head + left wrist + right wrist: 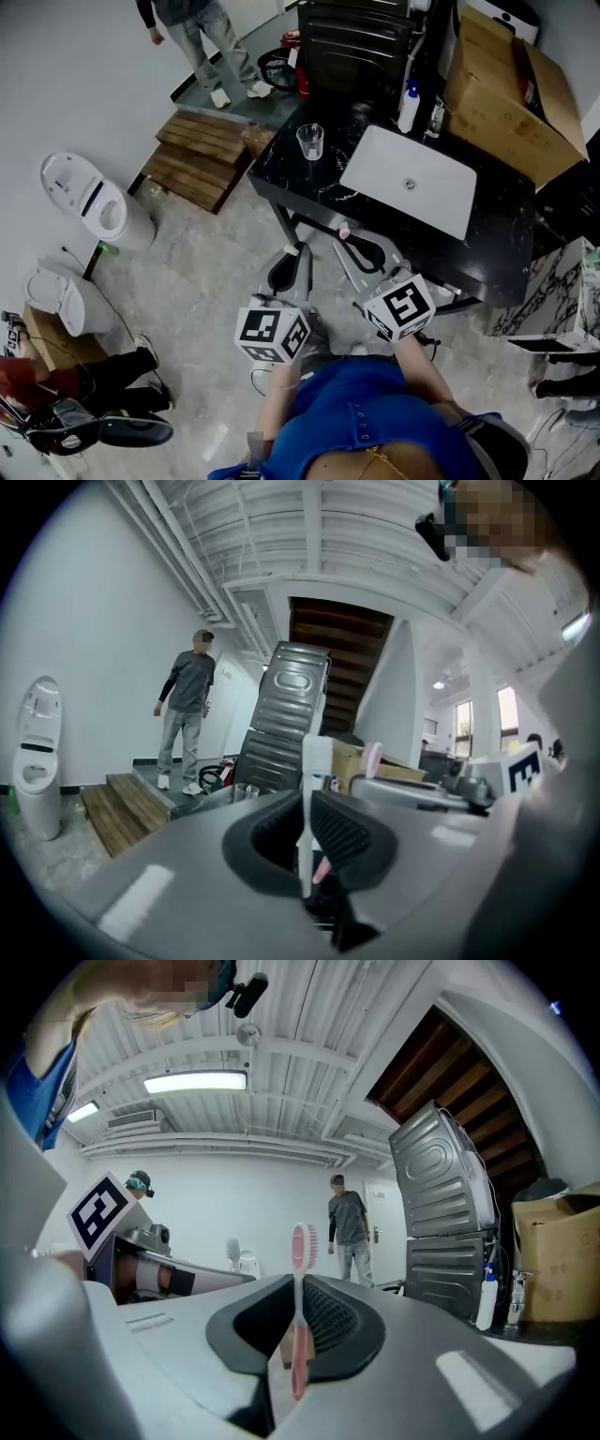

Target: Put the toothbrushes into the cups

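A clear glass cup (310,141) stands on the black marble table (300,183), left of the white sink (412,202). My left gripper (286,272) hovers short of the table's near edge, shut on a white toothbrush (315,771) that stands upright between its pads (342,832). The cup (246,791) shows ahead and slightly left of it in the left gripper view. My right gripper (361,253) is beside it, shut on a pink toothbrush (302,1246), also upright with its head above the jaws.
A white bottle (409,110) stands at the sink's back edge. A cardboard box (506,94) fills the table's right end. Wooden steps (197,155) and two toilets (89,197) lie left of the table. A person (202,37) stands beyond the steps.
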### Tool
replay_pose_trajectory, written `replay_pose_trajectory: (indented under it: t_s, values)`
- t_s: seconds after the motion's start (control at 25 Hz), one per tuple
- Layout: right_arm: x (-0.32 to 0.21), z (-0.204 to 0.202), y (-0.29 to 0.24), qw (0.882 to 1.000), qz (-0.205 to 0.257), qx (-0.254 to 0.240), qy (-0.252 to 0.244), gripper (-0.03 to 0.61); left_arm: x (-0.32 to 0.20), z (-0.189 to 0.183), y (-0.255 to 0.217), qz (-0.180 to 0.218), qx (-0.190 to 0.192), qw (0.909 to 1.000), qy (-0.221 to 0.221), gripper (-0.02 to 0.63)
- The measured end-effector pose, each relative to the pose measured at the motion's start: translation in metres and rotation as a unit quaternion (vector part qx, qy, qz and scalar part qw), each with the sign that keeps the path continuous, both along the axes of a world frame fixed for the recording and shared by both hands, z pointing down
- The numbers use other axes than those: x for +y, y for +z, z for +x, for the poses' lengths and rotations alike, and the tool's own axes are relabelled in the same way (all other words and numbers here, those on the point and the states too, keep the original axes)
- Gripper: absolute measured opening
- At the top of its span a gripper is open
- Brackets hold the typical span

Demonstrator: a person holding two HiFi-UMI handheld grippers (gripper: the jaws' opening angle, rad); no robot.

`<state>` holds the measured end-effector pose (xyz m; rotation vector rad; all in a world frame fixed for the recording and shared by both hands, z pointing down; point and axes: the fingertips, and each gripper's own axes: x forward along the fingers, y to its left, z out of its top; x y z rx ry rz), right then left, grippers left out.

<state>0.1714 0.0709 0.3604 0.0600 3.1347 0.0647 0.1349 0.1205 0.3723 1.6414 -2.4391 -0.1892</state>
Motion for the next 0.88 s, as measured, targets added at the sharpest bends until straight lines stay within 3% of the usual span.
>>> replay_pose_trajectory:
  t_s: [0.36,0.88]
  values:
    - [-0.032,-0.086,0.0,0.999,-0.001,0.004,0.052,0.028,-0.04,-0.091,-0.004,-0.003,-0.001,0.9984,0.057,0.018]
    - [-0.038,-0.154,0.006,0.996,0.006,0.014,0.088,0.028,-0.04,-0.162,-0.001,0.006,0.005,0.9963,0.086,0.018]
